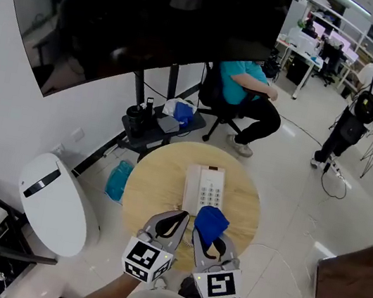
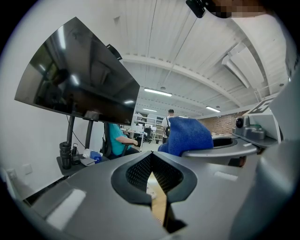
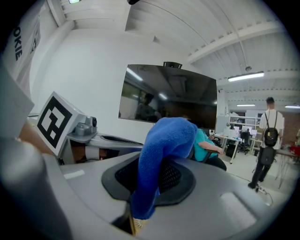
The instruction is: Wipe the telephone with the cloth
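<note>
Round wooden bench (image 1: 150, 195) with a white telephone (image 1: 204, 189) lying flat near its middle. The right gripper (image 1: 208, 238) hovers short of the telephone, fingers clamped on a blue cloth (image 1: 211, 222). The left gripper (image 1: 177, 220) is beside it, fingers pressed together and empty. Wiping seems not yet begun.

Head view: high up, faces steeply down onto round table (image 1: 150, 174), with left gripper (image 1: 176, 216) and right gripper (image 1: 210, 236) close at the bottom edge. Left gripper view: low, right behind its own jaws, tilted up at dark screen (image 2: 79, 79) and ceiling (image 2: 187, 47). Right gripper view: just beside it, facing the same way. All three share the screen, seated person (image 1: 243, 90) and blue cloth (image 3: 166, 150). Each gripper view catches the other gripper at its side.
</note>
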`<state>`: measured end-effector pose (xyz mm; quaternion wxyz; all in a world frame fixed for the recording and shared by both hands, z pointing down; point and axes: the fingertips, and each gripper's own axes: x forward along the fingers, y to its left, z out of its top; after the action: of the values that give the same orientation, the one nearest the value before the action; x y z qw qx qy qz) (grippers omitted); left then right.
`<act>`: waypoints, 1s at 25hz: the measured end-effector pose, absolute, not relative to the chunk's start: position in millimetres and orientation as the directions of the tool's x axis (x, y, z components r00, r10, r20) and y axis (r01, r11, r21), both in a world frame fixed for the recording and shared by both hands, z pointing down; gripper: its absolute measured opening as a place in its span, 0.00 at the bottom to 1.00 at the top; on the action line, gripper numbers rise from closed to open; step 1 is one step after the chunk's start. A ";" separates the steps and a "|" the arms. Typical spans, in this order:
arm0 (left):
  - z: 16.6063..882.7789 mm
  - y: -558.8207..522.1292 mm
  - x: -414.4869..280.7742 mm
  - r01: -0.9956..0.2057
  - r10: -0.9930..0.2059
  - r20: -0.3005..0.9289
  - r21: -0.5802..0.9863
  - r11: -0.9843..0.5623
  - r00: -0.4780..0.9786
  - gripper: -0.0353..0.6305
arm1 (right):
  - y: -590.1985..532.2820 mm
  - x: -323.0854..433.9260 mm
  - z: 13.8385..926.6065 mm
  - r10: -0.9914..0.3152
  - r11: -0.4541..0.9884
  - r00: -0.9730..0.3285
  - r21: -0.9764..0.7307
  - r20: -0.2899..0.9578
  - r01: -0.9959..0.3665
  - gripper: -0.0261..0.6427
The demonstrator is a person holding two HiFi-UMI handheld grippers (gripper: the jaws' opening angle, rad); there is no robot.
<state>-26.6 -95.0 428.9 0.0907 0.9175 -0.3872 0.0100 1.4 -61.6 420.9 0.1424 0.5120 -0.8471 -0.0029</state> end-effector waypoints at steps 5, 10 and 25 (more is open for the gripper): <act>432.0 -99.3 -25.2 -0.715 -0.710 0.094 0.158 -0.681 0.698 0.04 | -66.0 5.2 422.4 -0.869 0.474 -0.433 0.148 0.240 -0.868 0.13; 439.0 -112.3 -20.9 -0.720 -0.714 0.103 0.157 -0.676 0.693 0.04 | -78.3 9.0 427.0 -0.863 0.483 -0.443 0.143 0.241 -0.864 0.13; 513.6 -183.1 -12.9 -0.708 -0.669 0.239 0.316 -0.632 0.704 0.09 | -115.7 35.2 446.4 -0.844 0.500 -0.452 0.118 0.290 -0.858 0.13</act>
<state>-12.9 -183.1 513.6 0.1961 0.9020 -0.3815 0.0496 35.2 -115.7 446.4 0.1568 0.4995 -0.8517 0.0228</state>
